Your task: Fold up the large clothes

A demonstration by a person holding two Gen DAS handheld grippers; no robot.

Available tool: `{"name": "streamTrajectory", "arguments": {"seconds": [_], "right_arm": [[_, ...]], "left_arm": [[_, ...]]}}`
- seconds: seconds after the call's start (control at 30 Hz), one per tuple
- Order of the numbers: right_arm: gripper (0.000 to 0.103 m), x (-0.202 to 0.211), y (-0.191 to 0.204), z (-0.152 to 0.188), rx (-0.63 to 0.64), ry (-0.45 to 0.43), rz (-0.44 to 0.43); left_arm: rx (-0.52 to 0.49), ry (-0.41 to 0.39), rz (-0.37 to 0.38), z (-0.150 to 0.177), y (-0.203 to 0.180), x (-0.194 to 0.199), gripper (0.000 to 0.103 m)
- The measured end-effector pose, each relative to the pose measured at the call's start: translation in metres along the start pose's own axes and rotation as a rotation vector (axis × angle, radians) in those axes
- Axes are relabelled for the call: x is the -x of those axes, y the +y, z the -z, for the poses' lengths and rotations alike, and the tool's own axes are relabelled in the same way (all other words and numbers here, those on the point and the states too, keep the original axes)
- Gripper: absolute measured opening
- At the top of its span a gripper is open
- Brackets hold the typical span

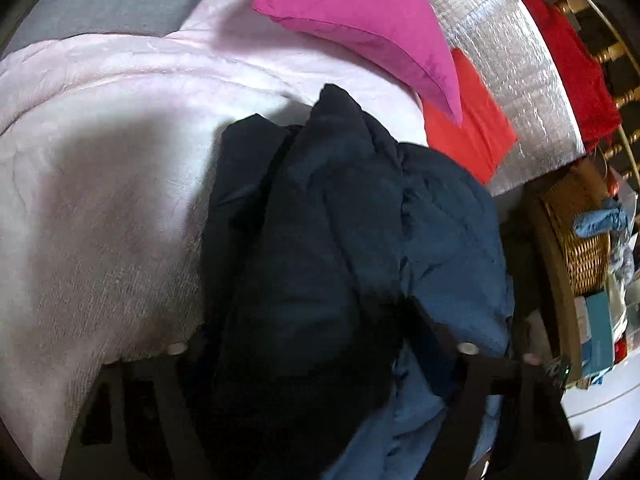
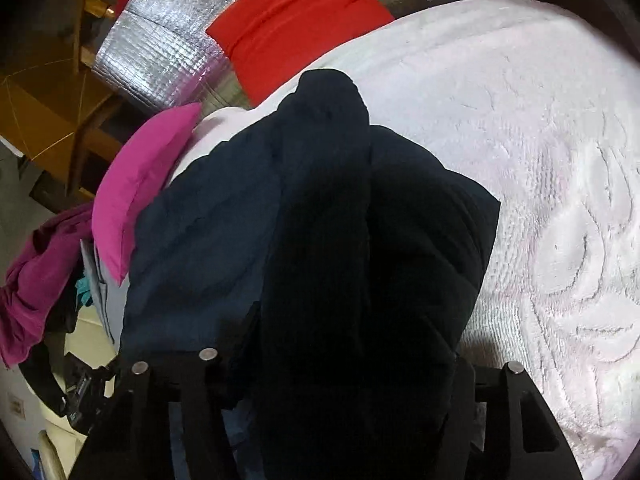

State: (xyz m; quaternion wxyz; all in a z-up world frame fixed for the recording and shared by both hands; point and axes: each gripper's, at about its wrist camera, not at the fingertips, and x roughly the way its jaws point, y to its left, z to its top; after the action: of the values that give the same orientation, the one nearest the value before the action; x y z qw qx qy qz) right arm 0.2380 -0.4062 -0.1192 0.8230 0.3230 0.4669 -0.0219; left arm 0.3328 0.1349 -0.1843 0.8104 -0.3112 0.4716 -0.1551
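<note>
A large dark navy garment [image 1: 320, 220] hangs bunched in front of both cameras, above a pale pink bed cover [image 1: 100, 160]. In the left wrist view the cloth fills the gap between my left gripper's [image 1: 320, 360] fingers [image 1: 460, 360] and hides their tips. In the right wrist view the same garment [image 2: 340, 240] drapes between my right gripper's [image 2: 340, 364] fingers [image 2: 192, 400] and covers them. Both grippers appear to hold the cloth lifted off the bed cover [image 2: 540, 160], but the jaws themselves are hidden.
A magenta pillow [image 1: 360, 20] and a red cushion [image 1: 468, 128] lie at the bed's head against a silver quilted panel [image 1: 512, 60]. A wicker basket [image 1: 580, 232] with clutter stands beside the bed. A purple garment [image 2: 36, 280] hangs off the bed's side.
</note>
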Motion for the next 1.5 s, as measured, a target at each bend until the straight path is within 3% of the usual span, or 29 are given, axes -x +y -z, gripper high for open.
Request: {"name": "streamTrajectory", "arguments": {"seconds": [0.1, 0.2, 0.33, 0.4, 0.43, 0.5, 0.63, 0.77, 0.9, 1.03, 1.17, 1.27, 1.37, 1.5], "right_arm": [[0.043, 0.016, 0.021, 0.001, 0.068, -0.054, 0.033], [0.042, 0.032, 0.04, -0.003, 0.08, -0.106, -0.01], [0.042, 0.049, 0.048, -0.005, 0.088, -0.19, -0.056], [0.043, 0.035, 0.037, -0.004, 0.057, -0.16, -0.001], [0.047, 0.023, 0.029, -0.002, 0.043, -0.121, 0.04], [0.062, 0.012, 0.015, 0.0, -0.002, -0.083, 0.08], [0.066, 0.037, 0.006, 0.011, -0.064, -0.124, 0.032], [0.078, 0.075, 0.008, 0.03, -0.081, -0.197, 0.006], [0.082, 0.108, 0.01, 0.057, -0.095, -0.234, -0.065], [0.085, 0.112, 0.02, 0.088, -0.122, -0.177, -0.192], [0.086, 0.088, 0.018, 0.11, -0.181, -0.096, -0.255], [0.086, 0.061, 0.02, 0.116, -0.243, -0.038, -0.29], [0.086, 0.042, 0.024, 0.11, -0.26, -0.052, -0.278], [0.086, 0.024, 0.014, 0.101, -0.343, -0.056, -0.3]], "left_arm": [[-0.018, -0.021, 0.02, -0.001, -0.005, 0.006, 0.047], [-0.084, -0.059, 0.004, 0.002, -0.017, 0.021, 0.035], [-0.068, -0.105, 0.061, -0.001, -0.016, 0.038, 0.033], [-0.059, -0.096, 0.028, -0.001, -0.01, 0.036, 0.036], [-0.063, -0.065, -0.029, 0.003, -0.007, 0.027, 0.04], [-0.062, -0.024, -0.128, 0.007, 0.0, 0.015, 0.074], [-0.021, -0.009, -0.135, 0.007, 0.003, 0.029, 0.075], [-0.035, -0.145, -0.199, 0.014, -0.006, 0.065, 0.075], [-0.088, -0.216, -0.17, 0.038, -0.023, 0.101, 0.075], [-0.05, -0.215, -0.118, 0.076, -0.018, 0.122, 0.076], [0.032, -0.161, -0.055, 0.105, -0.016, 0.106, 0.08], [0.145, -0.095, -0.003, 0.108, -0.002, 0.086, 0.08], [0.227, -0.078, 0.008, 0.101, 0.01, 0.067, 0.08], [0.311, -0.061, 0.078, 0.09, 0.017, 0.049, 0.082]]}}
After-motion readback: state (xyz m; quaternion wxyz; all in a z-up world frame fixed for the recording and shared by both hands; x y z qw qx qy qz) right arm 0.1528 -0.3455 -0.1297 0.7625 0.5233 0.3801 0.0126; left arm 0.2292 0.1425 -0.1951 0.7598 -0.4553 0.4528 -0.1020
